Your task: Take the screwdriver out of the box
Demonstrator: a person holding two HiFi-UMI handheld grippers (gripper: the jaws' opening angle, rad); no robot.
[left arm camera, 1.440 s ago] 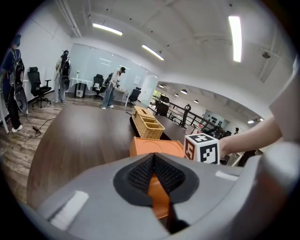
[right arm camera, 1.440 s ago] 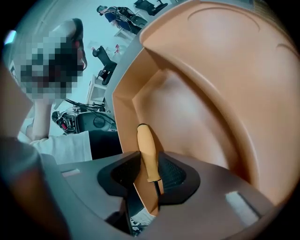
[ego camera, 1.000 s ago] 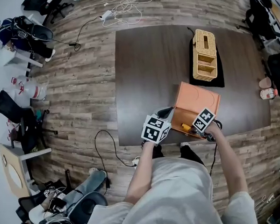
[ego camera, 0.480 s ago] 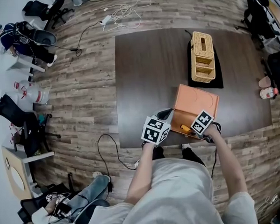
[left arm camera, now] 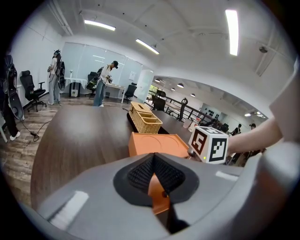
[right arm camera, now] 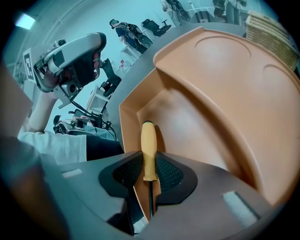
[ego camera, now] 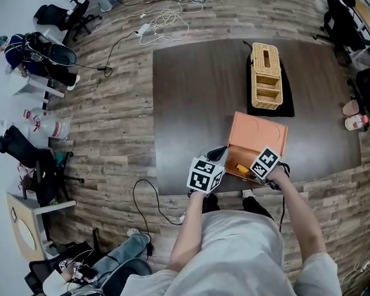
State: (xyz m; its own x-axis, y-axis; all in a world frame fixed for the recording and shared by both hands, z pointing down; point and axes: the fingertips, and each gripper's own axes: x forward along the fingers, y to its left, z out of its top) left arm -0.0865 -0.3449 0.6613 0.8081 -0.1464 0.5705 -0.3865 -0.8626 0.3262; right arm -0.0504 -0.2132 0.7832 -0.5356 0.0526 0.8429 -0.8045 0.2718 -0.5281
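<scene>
Two grippers hardly moved since a second ago. Our right gripper (right arm camera: 149,177) pinched the screwdriver (right arm camera: 148,143) by its yellow handle, still inside the box (right arm camera: 187,110). Our left gripper (left arm camera: 157,180) pinched the box's wall. We thought lifting came next.

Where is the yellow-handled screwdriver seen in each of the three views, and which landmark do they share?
Head view: lower middle, the screwdriver lies inside the orange box.
Left gripper view: not in it.
Right gripper view: bottom centre, its yellow handle stands between the two jaws.
Shared landmark: the orange box, also in the left gripper view and the right gripper view.
</scene>
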